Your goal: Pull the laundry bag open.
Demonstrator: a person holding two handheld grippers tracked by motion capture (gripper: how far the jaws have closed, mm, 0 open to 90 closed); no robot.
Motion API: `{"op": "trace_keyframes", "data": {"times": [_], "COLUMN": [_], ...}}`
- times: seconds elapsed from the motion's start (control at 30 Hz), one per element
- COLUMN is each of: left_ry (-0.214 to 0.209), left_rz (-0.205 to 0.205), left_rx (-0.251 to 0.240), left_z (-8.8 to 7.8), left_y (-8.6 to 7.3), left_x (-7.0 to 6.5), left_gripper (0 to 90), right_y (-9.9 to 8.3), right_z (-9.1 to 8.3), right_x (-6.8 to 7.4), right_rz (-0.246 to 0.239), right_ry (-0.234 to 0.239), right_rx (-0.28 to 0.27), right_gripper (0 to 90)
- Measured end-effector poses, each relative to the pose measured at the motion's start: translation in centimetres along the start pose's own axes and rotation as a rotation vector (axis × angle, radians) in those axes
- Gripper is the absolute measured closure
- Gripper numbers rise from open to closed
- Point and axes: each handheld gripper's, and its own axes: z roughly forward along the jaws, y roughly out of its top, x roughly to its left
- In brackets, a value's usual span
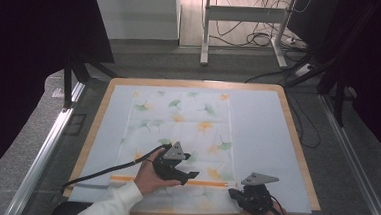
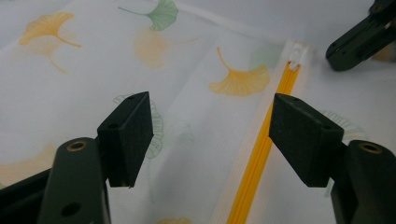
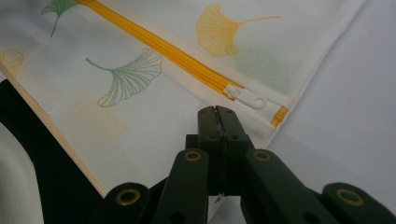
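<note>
A white mesh bag (image 1: 182,122) printed with ginkgo leaves lies flat on the pale blue mat (image 1: 262,137). An orange zipper (image 1: 124,179) runs across its near end. My left gripper (image 1: 192,176) is open above the bag (image 2: 196,84), and the zipper (image 2: 261,154) passes just inside its right jaw. My right gripper (image 1: 233,193) is at the bag's near right corner. In the right gripper view it (image 3: 217,112) is shut, with its tips just short of the white zipper pull (image 3: 247,97). The left gripper view has that pull (image 2: 295,58) beside the right gripper's tip (image 2: 359,39).
The mat covers a wooden-rimmed table (image 1: 97,127), whose near edge (image 3: 51,121) runs close to the bag's corner. Beyond the table stand a desk frame (image 1: 205,33) and floor cables (image 1: 263,39). Bare mat lies to the right of the bag.
</note>
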Motion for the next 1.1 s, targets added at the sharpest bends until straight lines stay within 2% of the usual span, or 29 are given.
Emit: {"op": "trace_keyframes", "data": {"times": [0.03,0.07,0.1,0.2,0.23,0.3,0.33,0.43,0.73,0.83,0.9,0.97,1.1], "left_ry": [0.003,0.003,-0.025,-0.026,-0.041,-0.042,-0.050,-0.066,-0.079,-0.096,-0.097,-0.094,-0.098], "left_rz": [0.020,0.020,0.010,0.030,0.011,0.011,0.025,0.044,0.106,0.093,0.072,0.068,0.083], "left_rx": [0.006,0.006,-0.006,0.000,-0.009,-0.008,-0.001,-0.006,0.009,-0.006,-0.013,-0.008,0.017], "left_z": [0.1,0.1,0.5,1.0,1.4,1.6,2.3,3.2,4.8,5.2,5.6,5.9,6.4], "left_y": [0.2,0.2,0.7,1.3,1.5,1.7,2.3,3.0,4.8,5.2,5.2,5.0,4.8], "left_x": [-0.2,-0.2,-0.7,-1.0,-1.1,-1.2,-1.7,-2.3,-3.7,-3.8,-3.6,-3.5,-3.4], "left_gripper": [30.3,30.3,30.3,30.4,30.8,30.9,31.0,31.1,32.4,33.5,34.0,34.2,34.8], "right_y": [0.0,0.0,0.0,-0.1,-0.2,-0.4,-0.5,-0.6,-0.6,-0.6,-0.6,-0.6,-0.6], "right_z": [0.0,0.0,0.0,0.0,0.0,-0.1,-0.2,-0.2,-0.2,-0.2,-0.1,-0.1,0.0], "right_x": [0.1,0.1,0.1,0.1,0.1,0.1,0.2,0.1,0.1,0.1,0.1,0.1,0.0], "right_rz": [-0.003,-0.008,-0.009,-0.002,-0.005,-0.006,-0.008,-0.009,-0.015,-0.018,-0.019,-0.019,-0.022], "right_ry": [-0.002,-0.003,-0.007,-0.008,-0.011,-0.011,-0.011,-0.011,-0.010,-0.009,-0.008,-0.008,-0.008], "right_rx": [0.005,0.005,0.002,0.001,0.003,0.008,0.012,0.008,0.009,0.010,0.009,0.011,0.015], "right_gripper": [88.7,88.8,88.8,88.8,88.7,88.7,88.8,88.7,88.7,88.7,88.7,88.7,88.7]}}
